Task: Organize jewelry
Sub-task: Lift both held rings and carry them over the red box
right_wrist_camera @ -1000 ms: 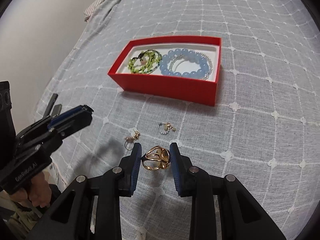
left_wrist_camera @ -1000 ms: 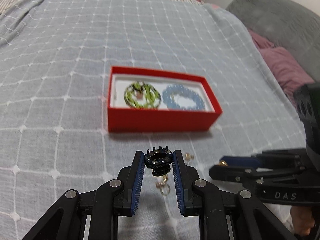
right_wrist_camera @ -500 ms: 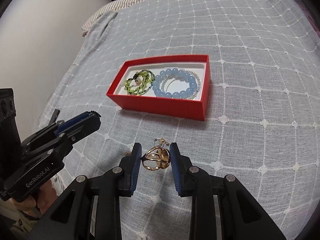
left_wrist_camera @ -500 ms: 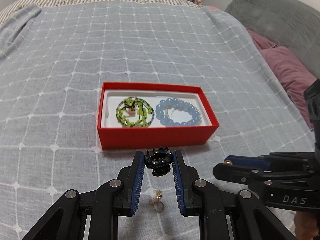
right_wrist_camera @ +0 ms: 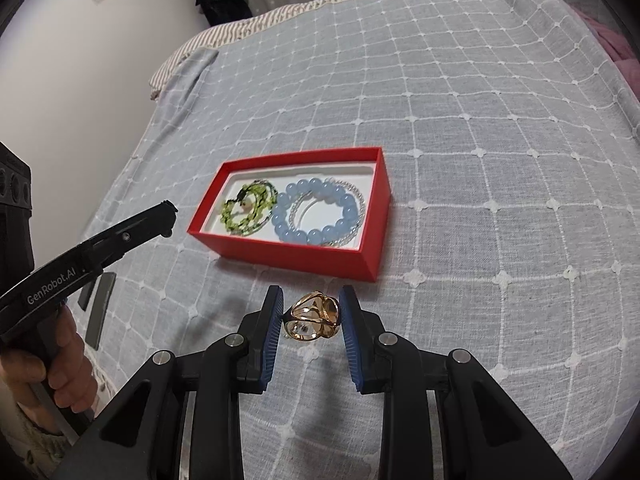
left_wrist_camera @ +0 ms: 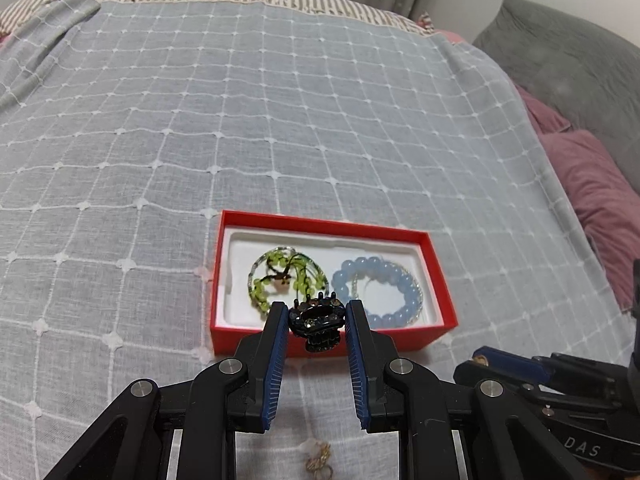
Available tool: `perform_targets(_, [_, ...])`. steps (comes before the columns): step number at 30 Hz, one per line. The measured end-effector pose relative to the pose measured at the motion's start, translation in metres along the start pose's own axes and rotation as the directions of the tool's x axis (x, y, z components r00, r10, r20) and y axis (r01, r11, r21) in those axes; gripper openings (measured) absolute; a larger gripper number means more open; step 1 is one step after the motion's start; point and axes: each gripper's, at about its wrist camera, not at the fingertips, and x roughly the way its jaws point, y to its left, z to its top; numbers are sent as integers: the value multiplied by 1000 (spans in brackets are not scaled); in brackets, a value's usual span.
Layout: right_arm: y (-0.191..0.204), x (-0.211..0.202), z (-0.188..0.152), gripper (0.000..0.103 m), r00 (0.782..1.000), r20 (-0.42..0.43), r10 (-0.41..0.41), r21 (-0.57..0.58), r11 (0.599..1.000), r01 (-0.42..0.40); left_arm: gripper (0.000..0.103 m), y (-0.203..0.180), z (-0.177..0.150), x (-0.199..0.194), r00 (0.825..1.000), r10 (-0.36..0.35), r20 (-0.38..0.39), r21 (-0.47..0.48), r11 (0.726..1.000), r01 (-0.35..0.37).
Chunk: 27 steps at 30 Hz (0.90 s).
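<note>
A red box (left_wrist_camera: 438, 276) with a white liner lies on the bed and holds a green bead bracelet (left_wrist_camera: 286, 276) and a blue bead bracelet (left_wrist_camera: 384, 286). My left gripper (left_wrist_camera: 318, 320) is shut on a black jewelled hair clip (left_wrist_camera: 318, 322), held above the box's near wall. My right gripper (right_wrist_camera: 311, 316) is shut on a gold openwork clip (right_wrist_camera: 313, 316), held above the bedspread just short of the box (right_wrist_camera: 292, 256). The green bracelet (right_wrist_camera: 250, 209) and blue bracelet (right_wrist_camera: 320, 216) also show in the right wrist view.
A small gold earring (left_wrist_camera: 318, 460) lies on the grey checked bedspread (left_wrist_camera: 280, 120) under my left gripper. Grey and purple pillows (left_wrist_camera: 592, 184) lie at the right. A dark flat strip (right_wrist_camera: 100, 308) lies at the bed's left edge.
Both grippers have risen and moved forward toward the box with their pieces held. The loose earrings on the bedspread have slid down or out of view.
</note>
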Motion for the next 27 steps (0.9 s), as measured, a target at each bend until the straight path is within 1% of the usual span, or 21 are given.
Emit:
perform_targets(2, [-2,1,3,30,1000,7,-6,7,1000,6,23,-4,1,5,1000,-5,-7,11,1000,5])
perform_targets(5, [-6,2,6,30,1000,21,-18,18,1000,17,23,-11,5,11,1000,16,-4,49,999,-16])
perform_targets(9, [-7,3,14,30,998,58,-25,23,999,23,23,-14,14,23,1000,17,-1,61,998,-17])
perform_targets(13, [-9,6,22,30,996,90,-31,35,999,28,23,-8,14,34,999,40,-15,64,997,-39])
perform_targets(16, [-11,10,27,30,993,107,-45,40,998,40,23,-2,15,38,999,51,-9,63,997,-51])
perform_targets(19, [-12,14,30,30,992,115,-60,39,998,56,23,1,13,44,999,53,-12,65,997,-52])
perform_targets(22, [-9,18,35,30,992,120,-49,37,998,45,23,1,12,49,997,70,-12,80,994,-69])
perform_targets(27, [7,39,45,31,991,111,-74,-13,997,76,23,4,12,54,995,96,-14,74,993,-94])
